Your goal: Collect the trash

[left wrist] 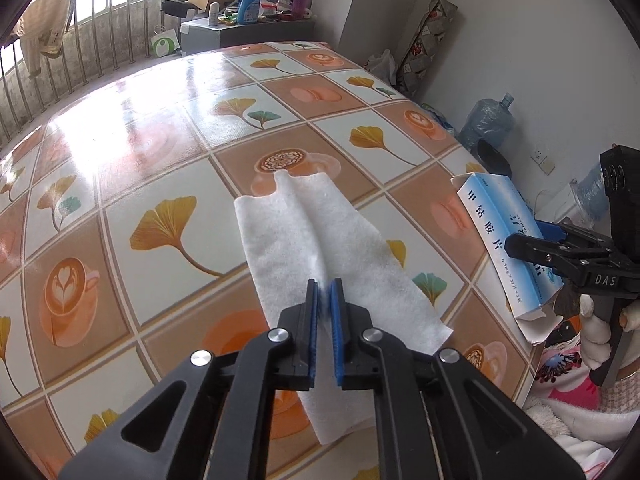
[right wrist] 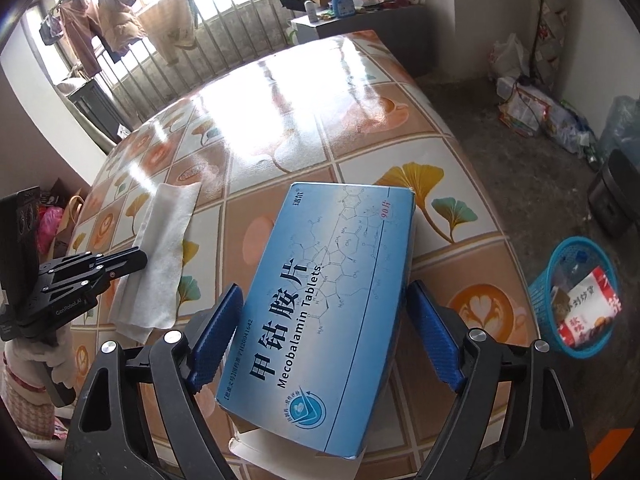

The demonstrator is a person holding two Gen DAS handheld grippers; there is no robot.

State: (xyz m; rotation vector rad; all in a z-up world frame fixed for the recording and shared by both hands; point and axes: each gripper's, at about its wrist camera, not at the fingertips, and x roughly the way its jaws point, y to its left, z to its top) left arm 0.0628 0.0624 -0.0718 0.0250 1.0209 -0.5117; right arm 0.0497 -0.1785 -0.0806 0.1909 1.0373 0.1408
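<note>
A white paper towel lies flat on the tiled table; it also shows in the right wrist view. My left gripper is shut on a raised fold of the towel. A blue medicine box lies at the table's right edge, one flap open; it also shows in the left wrist view. My right gripper straddles the box, its blue pads on both long sides, gripping it. A blue trash basket with wrappers stands on the floor at right.
The table has a glossy ginkgo-and-coffee pattern cloth. A grey cabinet with bottles stands beyond it by the railing. Water jugs and bags sit by the right wall.
</note>
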